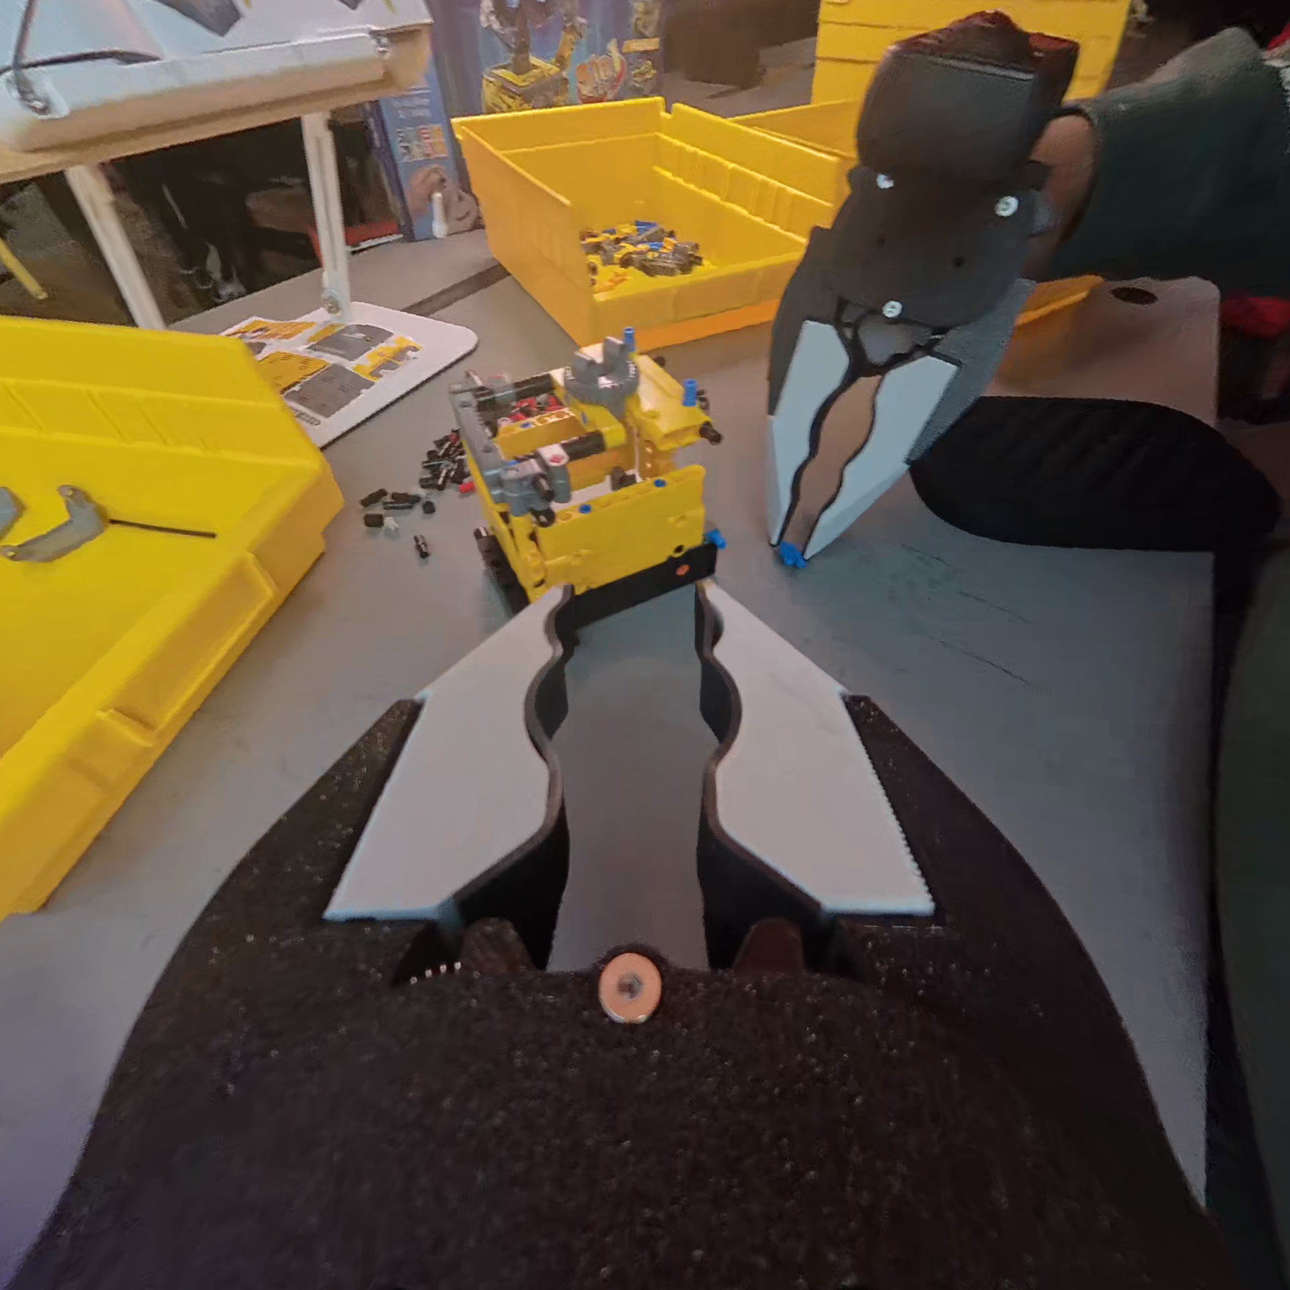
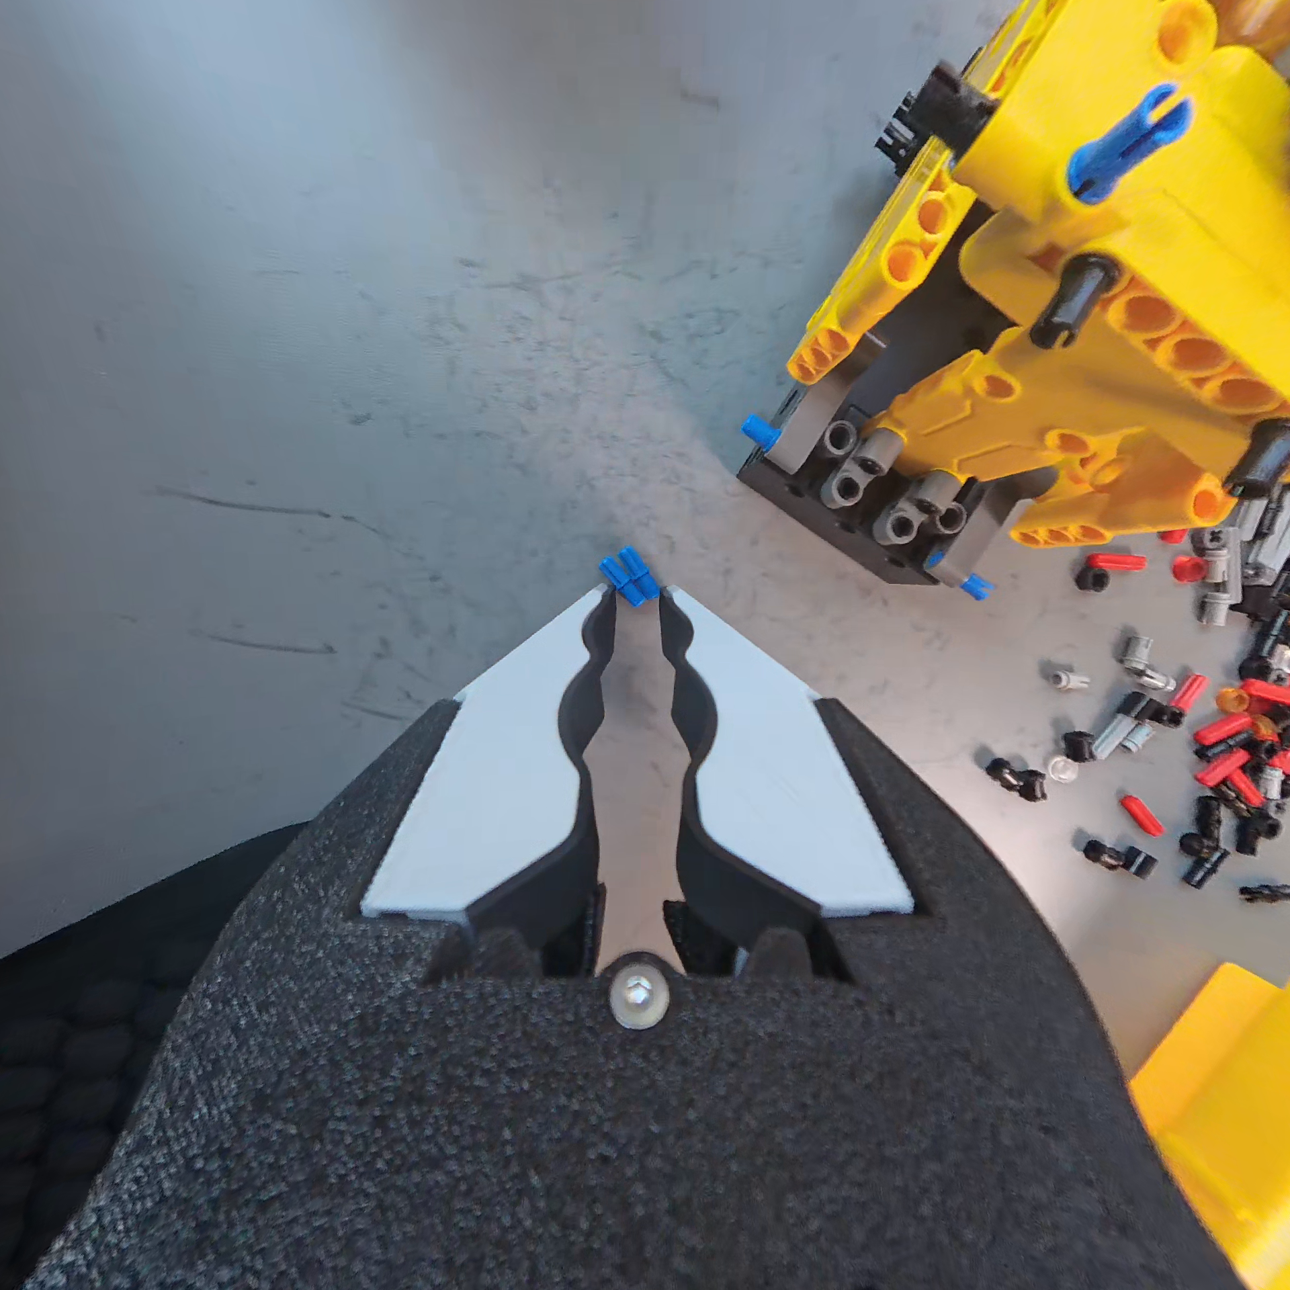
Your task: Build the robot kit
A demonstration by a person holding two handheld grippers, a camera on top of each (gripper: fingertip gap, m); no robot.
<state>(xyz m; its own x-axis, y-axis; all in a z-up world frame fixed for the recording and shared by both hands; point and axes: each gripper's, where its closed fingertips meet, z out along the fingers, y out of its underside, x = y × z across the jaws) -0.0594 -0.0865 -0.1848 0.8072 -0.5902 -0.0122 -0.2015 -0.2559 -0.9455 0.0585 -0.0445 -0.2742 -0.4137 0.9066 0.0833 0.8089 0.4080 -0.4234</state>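
A yellow and black brick-built model [image 1: 600, 482] stands on the grey table [image 1: 942, 663]. My left gripper [image 1: 634, 592] is shut on the model's black base, one fingertip on each side of it. My right gripper [image 1: 789, 546] points down at the table just right of the model, its tips shut on two small blue pins [image 1: 789, 555]. In the right wrist view the blue pins [image 2: 628, 576] sit between the tips of my right gripper [image 2: 634, 593], against the table. The model [image 2: 1089, 335] is at the upper right there.
Loose black, red and grey pins [image 1: 419, 482] lie left of the model and also show in the right wrist view [image 2: 1221, 754]. Yellow bins stand at the left [image 1: 139, 558] and back [image 1: 558, 209]. An instruction sheet [image 1: 335, 370], a black pad [image 1: 1082, 468] and a person's sleeve [image 1: 1187, 160] are around. The gap from one gripper's tips to the other's is roughly 15 cm.
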